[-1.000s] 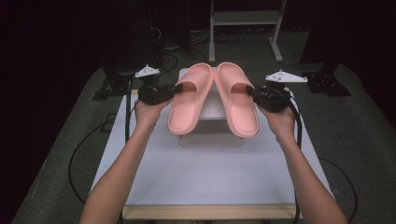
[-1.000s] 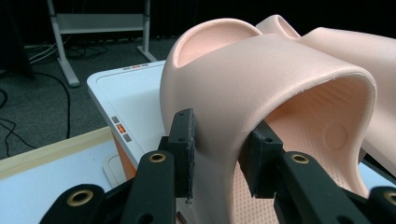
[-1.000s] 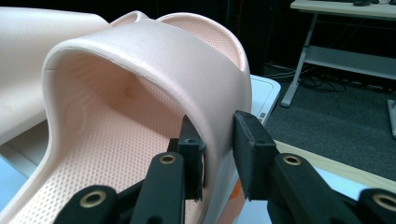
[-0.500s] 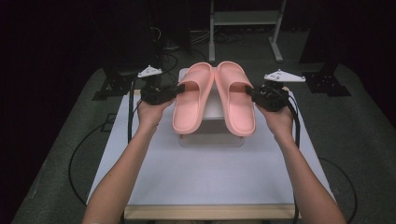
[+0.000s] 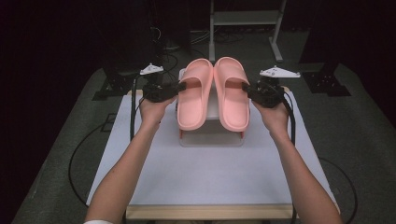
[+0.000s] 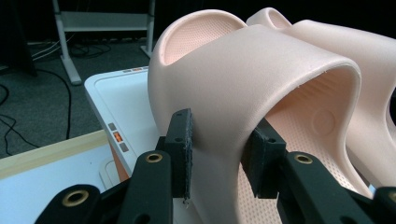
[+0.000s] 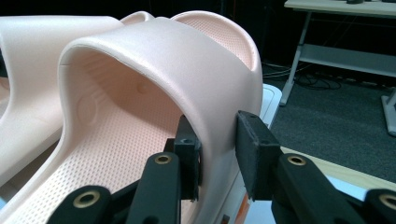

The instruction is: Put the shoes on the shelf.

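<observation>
Step in hand, as I read it: carrying a pair of pink slides over the box, one per tool.

Left tool [image 5: 179,87]: jaws clamped on the outer side of the left slipper [image 5: 194,95], where the strap meets the sole. In the left gripper view the pads pinch the strap wall of that slipper [image 6: 243,79], one pad inside, one outside. Firm bite, no gap.

Right tool [image 5: 246,87]: same grip mirrored on the right slipper [image 5: 231,93]. In the right gripper view the jaws close on the strap edge of the right slipper [image 7: 154,74], pads on both faces.

Position: both slippers side by side, inner edges touching or nearly so, toes pointing away from the person, heels tilted down toward the person. They sit above a white box [image 5: 212,135] with an orange-red trim that stands on the table [image 5: 205,172]. Can't tell from the high view whether the soles rest on the box top or hover just over it. Box top shows a small button panel in the left gripper view [image 6: 116,135].

Next move, my guess: either set the pair down flat or lift clear. Both need the hands moving together, same height and pace, or the pair splays. For release, get the soles fully supported first, then spread the jaws and back out sideways so the pads don't drag the straps.

Risk: soft foam strap flexes, slipper could swing on the pinch point.
</observation>
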A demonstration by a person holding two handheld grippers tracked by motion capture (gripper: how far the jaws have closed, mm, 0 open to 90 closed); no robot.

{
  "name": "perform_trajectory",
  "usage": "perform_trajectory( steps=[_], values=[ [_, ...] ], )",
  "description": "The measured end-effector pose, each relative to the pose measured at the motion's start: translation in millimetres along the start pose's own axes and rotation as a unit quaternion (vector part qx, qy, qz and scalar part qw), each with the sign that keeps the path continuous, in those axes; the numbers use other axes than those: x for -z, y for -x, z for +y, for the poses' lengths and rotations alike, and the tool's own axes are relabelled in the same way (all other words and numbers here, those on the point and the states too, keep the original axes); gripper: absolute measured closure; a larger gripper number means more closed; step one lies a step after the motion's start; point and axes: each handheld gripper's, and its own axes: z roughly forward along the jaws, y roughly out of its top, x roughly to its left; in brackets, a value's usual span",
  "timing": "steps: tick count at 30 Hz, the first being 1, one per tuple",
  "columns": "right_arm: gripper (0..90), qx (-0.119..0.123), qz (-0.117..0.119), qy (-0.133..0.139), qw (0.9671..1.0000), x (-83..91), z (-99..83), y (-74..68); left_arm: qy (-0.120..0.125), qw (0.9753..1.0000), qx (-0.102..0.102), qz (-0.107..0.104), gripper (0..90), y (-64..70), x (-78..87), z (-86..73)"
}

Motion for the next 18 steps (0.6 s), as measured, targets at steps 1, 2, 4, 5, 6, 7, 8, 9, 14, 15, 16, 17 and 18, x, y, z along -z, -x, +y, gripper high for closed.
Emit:
perform_trajectory(
  steps=[1,2,4,5,6,7,8,9,14,15,16,17,18],
  values=[
    [70.2,-0.001,0.000,-0.001,1.0000,-1.3,0.3,-0.3,0.000,1.0000,0.001,0.001,65.8,-0.8,-0.4,0.1],
    [70.1,-0.002,0.000,-0.003,1.0000,-4.2,0.3,-0.2,0.000,1.0000,0.005,0.002,65.6,-1.5,-0.9,0.1],
    [70.1,-0.002,0.000,-0.005,1.0000,-5.0,0.3,-0.2,0.002,1.0000,0.009,0.003,65.6,-3.0,-1.8,0.1],
    [70.1,-0.003,0.000,-0.005,1.0000,-6.4,0.3,0.0,0.002,1.0000,0.009,0.003,65.5,-3.6,-2.2,0.2],
    [70.1,-0.005,0.000,-0.005,1.0000,-7.1,0.5,0.1,0.001,1.0000,0.009,0.003,65.4,-4.0,-2.7,0.5],
    [70.0,-0.007,0.000,-0.004,1.0000,-8.1,1.0,0.0,0.001,1.0000,0.009,0.003,65.4,-4.0,-3.5,0.9],
    [69.9,-0.009,-0.001,-0.004,1.0000,-8.8,1.7,0.1,0.002,0.9999,0.009,0.003,65.3,-3.9,-4.3,1.6],
    [69.7,-0.010,-0.002,-0.005,0.9999,-9.7,2.8,0.0,0.004,0.9999,0.010,0.004,65.0,-3.3,-5.3,2.7],
    [69.7,-0.015,-0.004,-0.003,0.9999,-14.2,5.5,0.6,0.005,0.9999,0.009,0.008,64.8,-3.5,-8.4,6.6],
    [69.6,-0.016,-0.004,-0.004,0.9999,-15.0,5.8,1.1,0.004,0.9999,0.008,0.008,64.7,-3.7,-8.8,7.0],
    [69.6,-0.015,-0.005,-0.005,0.9999,-15.7,5.8,1.5,0.003,0.9999,0.007,0.009,64.7,-4.2,-9.6,7.5],
    [69.6,-0.016,-0.006,-0.005,0.9998,-16.9,5.8,2.1,0.003,0.9999,0.007,0.009,64.5,-4.5,-10.2,7.6],
    [69.6,-0.017,-0.006,-0.005,0.9998,-17.6,5.9,2.4,0.003,0.9999,0.009,0.011,64.4,-4.6,-11.0,7.5]
  ],
)
